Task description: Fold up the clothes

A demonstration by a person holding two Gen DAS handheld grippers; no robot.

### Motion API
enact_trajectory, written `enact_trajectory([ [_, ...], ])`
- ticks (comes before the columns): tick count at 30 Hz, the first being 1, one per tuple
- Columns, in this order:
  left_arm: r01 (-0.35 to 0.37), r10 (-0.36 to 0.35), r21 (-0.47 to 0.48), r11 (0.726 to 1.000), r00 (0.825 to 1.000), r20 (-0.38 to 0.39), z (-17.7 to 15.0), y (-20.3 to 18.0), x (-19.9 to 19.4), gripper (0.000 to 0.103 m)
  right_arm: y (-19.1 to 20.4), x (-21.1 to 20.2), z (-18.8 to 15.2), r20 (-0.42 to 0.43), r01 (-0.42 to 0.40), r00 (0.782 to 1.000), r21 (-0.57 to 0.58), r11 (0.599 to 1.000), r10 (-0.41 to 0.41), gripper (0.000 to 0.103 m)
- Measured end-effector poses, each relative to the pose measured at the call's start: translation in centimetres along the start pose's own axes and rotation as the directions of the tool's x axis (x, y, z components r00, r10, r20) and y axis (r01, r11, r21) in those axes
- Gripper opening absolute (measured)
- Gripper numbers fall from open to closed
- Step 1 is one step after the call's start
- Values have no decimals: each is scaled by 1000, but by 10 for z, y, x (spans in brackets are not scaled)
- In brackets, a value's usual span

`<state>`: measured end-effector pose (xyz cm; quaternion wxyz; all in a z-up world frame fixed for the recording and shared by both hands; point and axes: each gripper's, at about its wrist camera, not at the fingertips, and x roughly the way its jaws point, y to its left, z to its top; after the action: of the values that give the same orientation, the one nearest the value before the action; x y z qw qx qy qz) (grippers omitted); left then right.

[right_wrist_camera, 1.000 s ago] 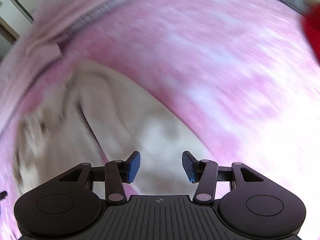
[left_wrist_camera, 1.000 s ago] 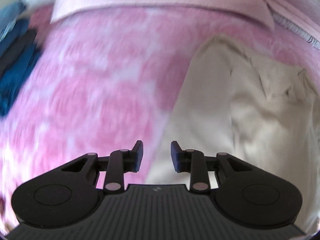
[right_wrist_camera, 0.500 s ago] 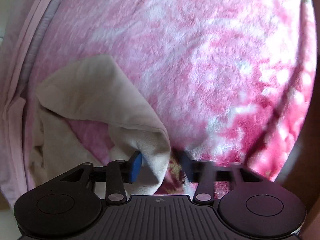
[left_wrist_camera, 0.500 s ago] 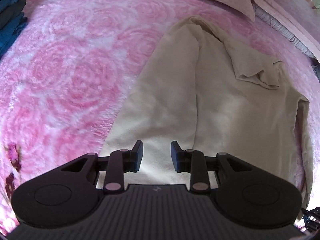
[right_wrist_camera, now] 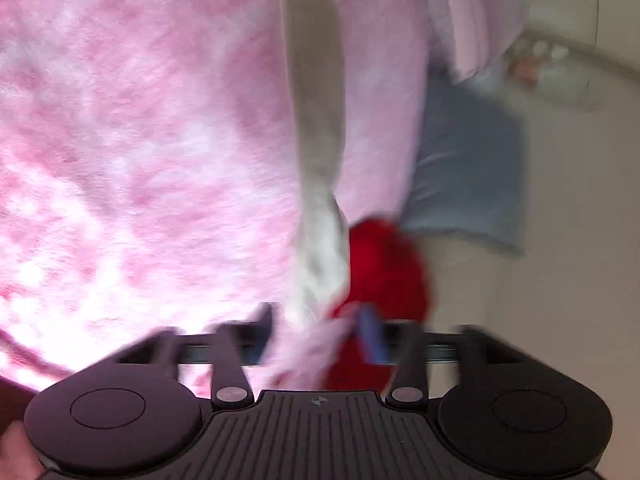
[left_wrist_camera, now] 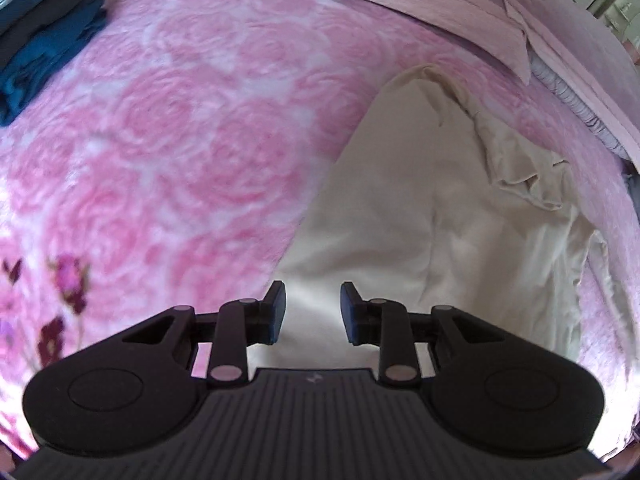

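Cream garment, soft matte knit with a rumpled fold near its upper right, lies flat on the plush pink rose-patterned blanket of the bed, right of centre; folded dark blue clothes stacked at the blanket's far left corner. Left hand-held gripper hovers over the garment's near edge, blue-padded jaws parted, nothing between them. Right hand-held gripper, badly blurred, has just been opening its jaws, a narrow cream strip running up from the gap beside something red and fuzzy; pads not seen pressing on it.
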<state>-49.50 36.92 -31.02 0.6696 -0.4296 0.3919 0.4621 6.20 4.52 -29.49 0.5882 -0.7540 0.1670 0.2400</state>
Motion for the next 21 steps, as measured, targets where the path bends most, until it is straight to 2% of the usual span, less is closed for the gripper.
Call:
enact_trajectory([
  [3, -22, 21, -67, 998, 1000, -23, -17, 20, -6, 26, 4, -4, 13, -41, -130, 989, 189, 973, 140, 60],
  [4, -22, 20, -98, 995, 999, -29, -24, 27, -9, 26, 2, -8, 18, -24, -188, 979, 288, 939, 204, 60],
  [5, -18, 14, -125, 992, 999, -33, -31, 34, -12, 27, 0, -10, 24, 3, -252, 962, 390, 886, 272, 60],
  [6, -13, 8, -151, 988, 999, -37, -38, 39, -15, 29, -2, -14, 32, 37, -315, 939, 493, 811, 342, 60],
  [7, -8, 0, -178, 984, 999, -44, -46, 44, -18, 32, -4, -16, 40, 79, -375, 908, 591, 714, 412, 60],
  [9, 7, -25, -237, 971, 997, -71, -63, 52, -20, 36, -8, -14, 50, 172, -459, 836, 740, 492, 521, 60],
  [10, 17, -40, -273, 962, 996, -80, -71, 56, -21, 36, -9, -16, 52, 211, -478, 804, 785, 394, 556, 60],
  [11, 27, -53, -317, 948, 996, -75, -78, 60, -23, 36, -8, -18, 55, 239, -492, 777, 809, 323, 582, 60],
  [12, 33, -58, -362, 931, 997, -59, -86, 63, -28, 36, -5, -20, 60, 257, -503, 755, 818, 280, 603, 60],
  [13, 48, -66, -377, 925, 997, -35, -92, 62, -34, 36, -2, -22, 68, 268, -514, 740, 817, 262, 617, 60],
  [15, 87, -84, -301, 950, 996, 20, -98, 50, -47, 41, 1, -29, 85, 273, -537, 730, 796, 279, 627, 60],
  [17, 43, -43, -74, 996, 999, 6, -99, 24, -48, 50, 4, -43, 94, 277, -557, 732, 769, 313, 622, 60],
  [18, 12, -12, 37, 999, 1000, 0, -100, 12, -44, 50, 5, -47, 99, 279, -564, 733, 760, 324, 621, 60],
  [19, -22, 23, 126, 992, 1000, -4, -104, 1, -37, 52, 6, -51, 104, 280, -570, 733, 751, 335, 620, 60],
  [21, -92, 97, 278, 956, 995, -5, -109, -15, -23, 50, 11, -54, 113, 282, -579, 726, 744, 335, 628, 60],
])
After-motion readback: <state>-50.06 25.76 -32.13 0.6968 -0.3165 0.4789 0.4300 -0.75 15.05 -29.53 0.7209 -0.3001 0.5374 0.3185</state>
